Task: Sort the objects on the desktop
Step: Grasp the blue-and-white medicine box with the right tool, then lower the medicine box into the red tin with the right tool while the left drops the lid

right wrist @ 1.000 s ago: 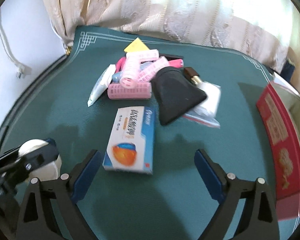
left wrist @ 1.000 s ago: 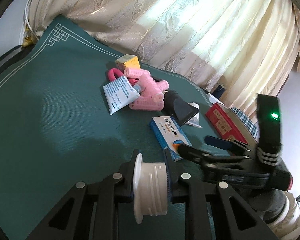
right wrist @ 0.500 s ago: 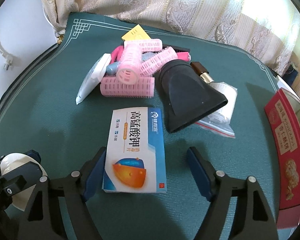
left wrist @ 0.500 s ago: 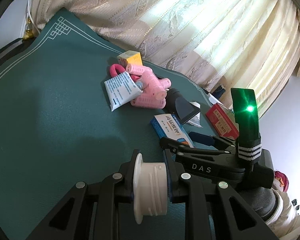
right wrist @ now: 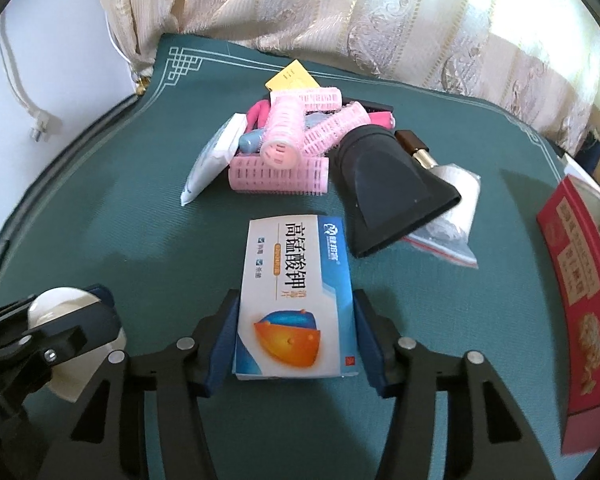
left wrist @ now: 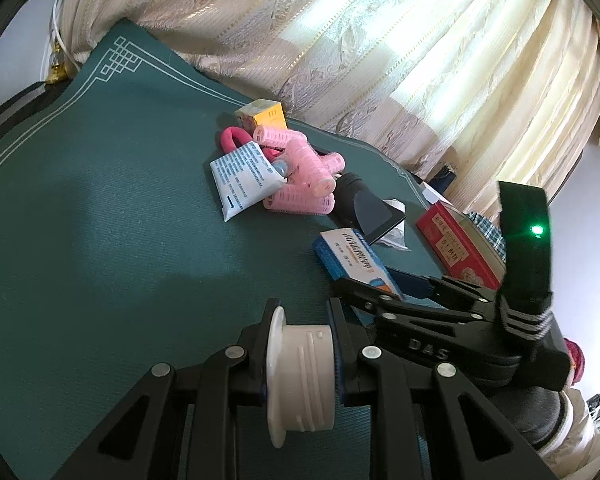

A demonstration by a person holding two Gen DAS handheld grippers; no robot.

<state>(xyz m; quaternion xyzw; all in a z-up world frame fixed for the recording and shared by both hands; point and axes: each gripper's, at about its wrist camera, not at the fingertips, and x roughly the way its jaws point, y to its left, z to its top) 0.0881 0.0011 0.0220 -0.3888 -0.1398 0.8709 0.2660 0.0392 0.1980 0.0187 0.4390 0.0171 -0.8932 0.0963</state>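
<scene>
left gripper (left wrist: 300, 364) clamped on white threaded cap (left wrist: 304, 376) | right gripper (right wrist: 296, 332) fingers hugging medicine box (right wrist: 296, 300) sides, contact unclear | light, crushable cardboard, go gentle

Red box (right wrist: 580, 312) runs off the frame; pile hides pink loop (left wrist: 236, 140).
</scene>
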